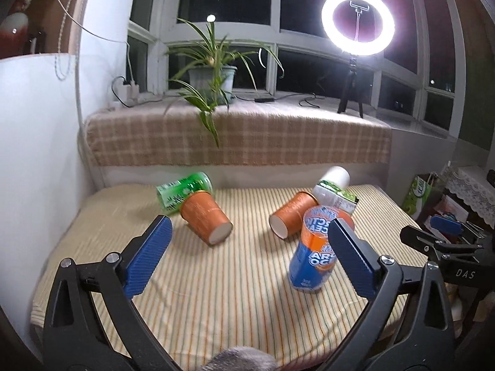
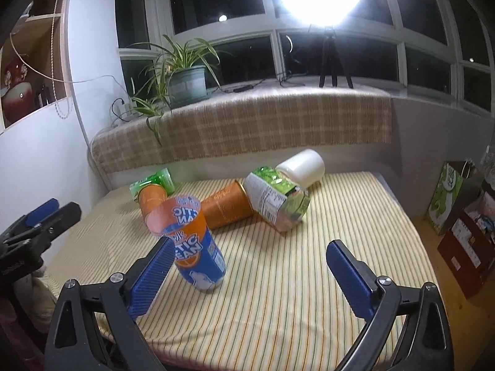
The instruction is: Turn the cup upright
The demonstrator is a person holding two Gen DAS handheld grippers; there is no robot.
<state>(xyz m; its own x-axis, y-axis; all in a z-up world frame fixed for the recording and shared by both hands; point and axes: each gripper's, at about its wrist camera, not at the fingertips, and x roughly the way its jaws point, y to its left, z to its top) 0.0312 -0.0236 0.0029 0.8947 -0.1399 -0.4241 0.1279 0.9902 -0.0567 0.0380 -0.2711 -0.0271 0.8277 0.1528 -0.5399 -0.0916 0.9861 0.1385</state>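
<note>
An orange and blue cup [image 1: 315, 253] printed "Arctic Ocean" stands tilted on the striped cloth; it also shows in the right wrist view [image 2: 193, 247]. Two orange paper cups lie on their sides, one at the left [image 1: 205, 216] [image 2: 151, 199] and one at the middle [image 1: 290, 215] [image 2: 227, 205]. A green cup [image 1: 182, 190] lies behind the left one. My left gripper [image 1: 247, 253] is open and empty, its right finger just in front of the tilted cup. My right gripper [image 2: 250, 276] is open and empty, its left finger beside that cup.
A green and white bottle [image 2: 278, 199] with a white cap lies on its side at the back right. A plaid-covered ledge [image 1: 238, 136] holds a potted plant [image 1: 212, 77] and a ring light [image 1: 357, 24]. Boxes and bags [image 2: 464, 216] stand off the right edge.
</note>
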